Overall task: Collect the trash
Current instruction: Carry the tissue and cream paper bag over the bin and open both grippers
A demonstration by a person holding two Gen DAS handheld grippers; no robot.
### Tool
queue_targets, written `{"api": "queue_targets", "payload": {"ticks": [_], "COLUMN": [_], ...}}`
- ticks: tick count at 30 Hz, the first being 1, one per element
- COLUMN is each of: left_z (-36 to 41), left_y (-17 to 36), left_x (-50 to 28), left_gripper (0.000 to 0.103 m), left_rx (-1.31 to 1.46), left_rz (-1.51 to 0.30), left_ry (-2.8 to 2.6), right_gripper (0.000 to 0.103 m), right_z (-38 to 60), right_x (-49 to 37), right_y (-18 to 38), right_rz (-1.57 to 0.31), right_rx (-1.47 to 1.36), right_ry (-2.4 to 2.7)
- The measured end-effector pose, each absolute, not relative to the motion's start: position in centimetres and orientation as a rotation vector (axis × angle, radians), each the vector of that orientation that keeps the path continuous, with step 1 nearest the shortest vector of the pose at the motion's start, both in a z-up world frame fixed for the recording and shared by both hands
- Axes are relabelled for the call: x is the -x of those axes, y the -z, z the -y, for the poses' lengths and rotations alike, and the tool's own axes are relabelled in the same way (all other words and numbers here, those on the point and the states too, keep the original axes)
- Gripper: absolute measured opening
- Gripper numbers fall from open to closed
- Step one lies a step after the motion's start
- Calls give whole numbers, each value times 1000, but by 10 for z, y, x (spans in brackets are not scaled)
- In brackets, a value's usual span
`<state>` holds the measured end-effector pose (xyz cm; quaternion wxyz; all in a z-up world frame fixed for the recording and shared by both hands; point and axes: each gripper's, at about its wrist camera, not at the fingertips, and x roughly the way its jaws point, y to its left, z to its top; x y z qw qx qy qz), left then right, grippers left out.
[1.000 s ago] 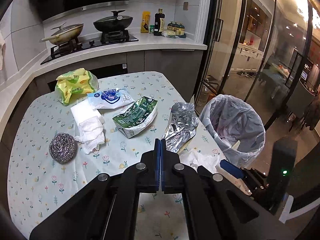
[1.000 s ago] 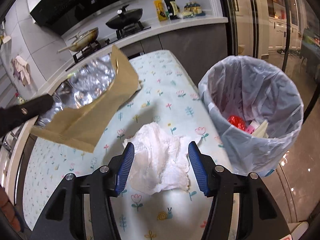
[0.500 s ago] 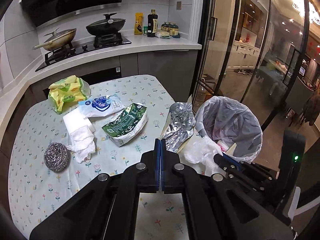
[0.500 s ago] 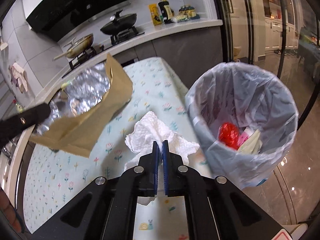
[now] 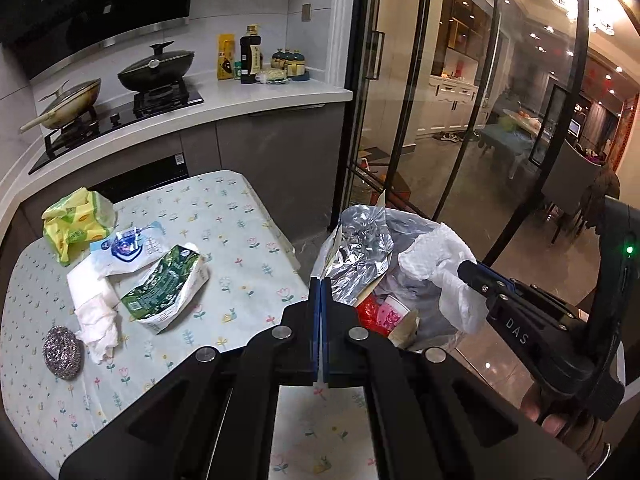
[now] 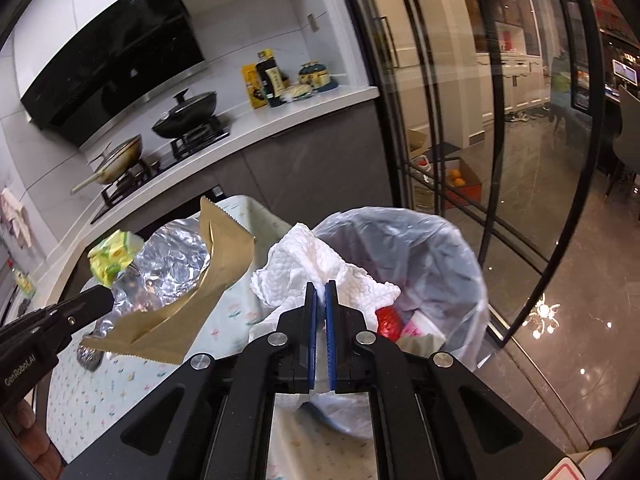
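Observation:
My left gripper (image 5: 320,282) is shut on the edge of a foil-lined brown paper bag (image 5: 360,252) and holds it in the air at the near rim of the trash bin (image 5: 404,220). My right gripper (image 6: 321,286) is shut on a crumpled white paper towel (image 6: 316,260), which hangs over the bin (image 6: 440,248). The bin has a clear liner and holds red and pink wrappers. In the right wrist view the left gripper (image 6: 106,300) comes in from the left with the paper bag (image 6: 216,272). In the left wrist view the right gripper (image 5: 464,270) holds the towel (image 5: 436,256).
On the flowered table (image 5: 240,216) lie a yellow-green bag (image 5: 76,216), a blue-white packet (image 5: 128,246), a green carton (image 5: 168,288), a white tissue (image 5: 94,304) and a steel scourer (image 5: 62,348). A stove counter runs behind; glass doors stand to the right.
My right gripper shut on the paper towel and lifted it off the table to above the bin. My left gripper carried the foil bag rightward to the bin's rim.

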<state>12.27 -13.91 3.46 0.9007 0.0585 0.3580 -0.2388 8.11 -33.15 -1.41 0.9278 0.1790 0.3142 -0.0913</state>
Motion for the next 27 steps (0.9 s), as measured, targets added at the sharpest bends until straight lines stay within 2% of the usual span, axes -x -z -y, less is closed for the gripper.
{"api": "queue_targets", "payload": {"ticks": [15,20,21,23,27], "left_z": [223,232,233,232,226], "left_y": [1,8,9,10,8], "left_x": [-150,-152,-154,-155,-153], "left_gripper": [0,4,7,19,29], "left_rx": [-170,-181,-183,-178,-177], "left_rz": [-805,-806,-807,-809,-795], "left_ry": [564,545,537,523,506], "right_gripper": [5,14,20,32,35], "right_z": [381,385,385,384,381], "right_x": [-108,-113,-114,-113,-110], "right_y": [42,45,45,42,35], "right_rz": [-689,-680,-678,-664,-643], "right_rx": [-399,-414,-414,-409,-408], "right_ry": [240,234,233,244,245]}}
